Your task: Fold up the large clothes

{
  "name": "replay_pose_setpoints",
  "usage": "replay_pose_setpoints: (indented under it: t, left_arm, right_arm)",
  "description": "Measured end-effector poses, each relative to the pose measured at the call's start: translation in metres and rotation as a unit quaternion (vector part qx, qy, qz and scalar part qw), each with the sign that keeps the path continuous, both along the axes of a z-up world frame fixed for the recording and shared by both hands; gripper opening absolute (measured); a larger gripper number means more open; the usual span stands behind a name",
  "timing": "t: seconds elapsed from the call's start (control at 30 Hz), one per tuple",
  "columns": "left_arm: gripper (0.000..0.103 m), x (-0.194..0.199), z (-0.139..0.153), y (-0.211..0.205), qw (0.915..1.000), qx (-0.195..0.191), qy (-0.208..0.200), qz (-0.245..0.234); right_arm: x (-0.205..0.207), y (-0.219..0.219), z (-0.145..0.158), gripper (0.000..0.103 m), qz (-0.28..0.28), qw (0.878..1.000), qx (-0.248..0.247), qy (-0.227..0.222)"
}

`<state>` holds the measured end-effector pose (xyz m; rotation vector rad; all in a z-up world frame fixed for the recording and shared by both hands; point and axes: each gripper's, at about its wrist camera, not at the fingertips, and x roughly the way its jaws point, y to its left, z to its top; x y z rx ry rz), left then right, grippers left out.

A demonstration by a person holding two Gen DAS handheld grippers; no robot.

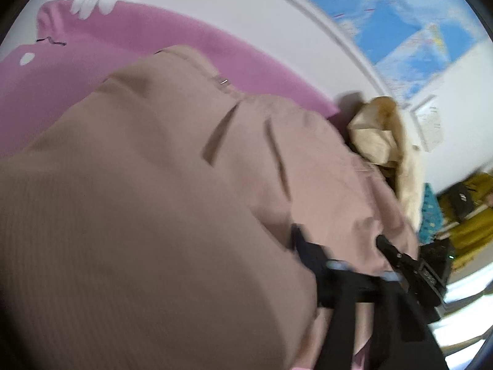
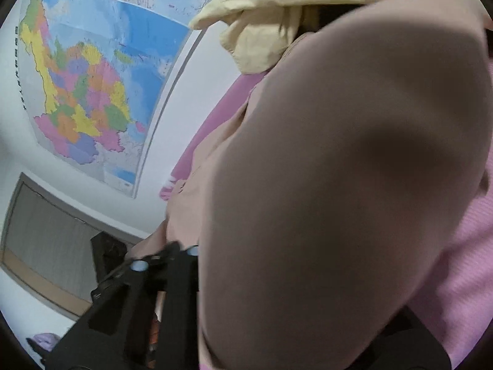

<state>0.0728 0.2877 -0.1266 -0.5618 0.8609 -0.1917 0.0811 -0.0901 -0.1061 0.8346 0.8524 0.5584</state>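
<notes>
A large beige-pink garment [image 1: 148, 191] fills most of the left wrist view and bulges close to the lens. My left gripper [image 1: 339, 240] is shut on its cloth at the lower right. In the right wrist view the same garment [image 2: 339, 169] covers the right half. My right gripper [image 2: 172, 252] is shut on its edge at the lower left; one finger is hidden by the cloth. A pink cloth [image 1: 129, 49] lies under the garment on the white surface.
A pale yellow garment [image 1: 379, 132] lies bunched beyond the beige one and shows at the top of the right wrist view [image 2: 271, 24]. Coloured maps [image 2: 83, 92] hang on the white wall. A mustard-coloured seat [image 1: 474, 215] stands at the far right.
</notes>
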Motion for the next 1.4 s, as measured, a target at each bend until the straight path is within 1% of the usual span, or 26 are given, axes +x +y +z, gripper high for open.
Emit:
replay_pose_setpoints:
  t: [0.03,0.1,0.2,0.33,0.4,0.5,0.57,0.6,0.67,0.7,0.77,0.8,0.87,0.9,0.97,1.0,1.03,1.07,1.1,1.13,1.2,1.23,1.27,1.3,1.37,1.4]
  left_arm:
    - [0.03,0.002,0.003,0.003,1.0,-0.005,0.004,-0.001]
    - [0.02,0.003,0.015,0.011,1.0,0.001,-0.006,-0.001]
    - [0.014,-0.001,0.033,0.027,0.9993,-0.007,-0.035,-0.005]
    - [0.013,-0.003,0.064,0.059,0.9977,0.007,-0.067,0.008]
    - [0.012,-0.001,0.08,0.079,0.9965,0.011,-0.081,0.015]
    - [0.011,-0.002,0.105,0.118,0.9925,0.02,-0.109,0.052]
    - [0.011,-0.005,0.123,0.15,0.9873,0.041,-0.128,0.084]
    - [0.011,-0.006,0.127,0.163,0.9854,0.046,-0.134,0.095]
    - [0.011,-0.009,0.139,0.204,0.9779,0.054,-0.144,0.142]
    - [0.011,-0.009,0.142,0.217,0.9749,0.061,-0.148,0.155]
    - [0.011,-0.011,0.141,0.255,0.963,0.095,-0.156,0.198]
    - [0.011,-0.011,0.136,0.267,0.9603,0.099,-0.152,0.212]
    - [0.011,-0.006,0.106,0.308,0.9549,0.102,-0.128,0.248]
    - [0.011,-0.002,0.082,0.326,0.9541,0.095,-0.106,0.264]
    - [0.011,0.007,0.034,0.351,0.9547,0.084,-0.045,0.282]
    - [0.011,0.009,0.014,0.359,0.9556,0.076,-0.023,0.284]
    - [0.012,0.011,-0.01,0.368,0.9567,0.064,0.002,0.284]
    - [0.014,0.008,-0.024,0.374,0.9575,0.044,0.001,0.285]
    - [0.016,0.003,-0.029,0.377,0.9579,0.036,-0.012,0.284]
    - [0.018,0.001,-0.029,0.377,0.9579,0.042,-0.019,0.283]
    - [0.019,0.0,-0.027,0.376,0.9584,0.062,-0.019,0.278]
    - [0.02,0.001,-0.027,0.376,0.9588,0.065,-0.017,0.276]
    - [0.02,0.001,-0.028,0.377,0.9593,0.062,-0.016,0.275]
    - [0.02,0.0,-0.029,0.38,0.9601,0.054,-0.017,0.274]
    - [0.024,0.0,-0.032,0.381,0.9607,0.052,-0.015,0.272]
    - [0.024,-0.002,-0.033,0.381,0.9615,0.056,-0.015,0.269]
  right_arm:
    - [0.002,0.001,0.005,0.017,0.003,1.0,-0.001,-0.006]
    - [0.004,0.006,0.022,0.017,0.01,1.0,0.0,-0.023]
    - [0.006,0.022,0.058,0.016,0.029,0.998,0.001,-0.064]
    - [0.021,0.056,0.103,0.016,0.058,0.993,-0.005,-0.107]
    - [0.032,0.073,0.118,0.016,0.068,0.99,-0.007,-0.12]
    - [0.058,0.12,0.148,0.016,0.094,0.984,-0.001,-0.151]
    - [0.072,0.149,0.163,0.016,0.109,0.979,0.005,-0.171]
    - [0.081,0.172,0.173,0.016,0.118,0.975,0.005,-0.191]
    - [0.092,0.206,0.18,0.016,0.137,0.969,0.013,-0.206]
    - [0.097,0.234,0.182,0.016,0.156,0.963,0.009,-0.221]
    - [0.103,0.272,0.173,0.015,0.178,0.958,0.003,-0.224]
    - [0.105,0.3,0.161,0.015,0.196,0.954,-0.006,-0.225]
    - [0.109,0.337,0.133,0.016,0.223,0.952,-0.027,-0.208]
    - [0.112,0.356,0.111,0.017,0.247,0.95,-0.033,-0.187]
    - [0.118,0.389,0.058,0.021,0.288,0.948,-0.075,-0.111]
    - [0.12,0.395,0.041,0.024,0.299,0.947,-0.083,-0.086]
    - [0.119,0.397,0.02,0.029,0.309,0.946,-0.081,-0.054]
    - [0.118,0.393,0.012,0.03,0.309,0.947,-0.072,-0.045]
    - [0.116,0.387,0.009,0.035,0.31,0.948,-0.064,-0.043]
    - [0.114,0.379,0.009,0.044,0.31,0.948,-0.06,-0.044]
    - [0.11,0.359,0.017,0.049,0.31,0.948,-0.056,-0.05]
    - [0.109,0.349,0.02,0.052,0.308,0.949,-0.052,-0.054]
    - [0.117,0.348,0.027,0.054,0.3,0.951,-0.051,-0.053]
    - [0.118,0.334,0.027,0.056,0.287,0.956,-0.04,-0.05]
    - [0.122,0.319,0.024,0.056,0.266,0.963,-0.023,-0.038]
    - [0.125,0.311,0.02,0.055,0.256,0.966,-0.004,-0.027]
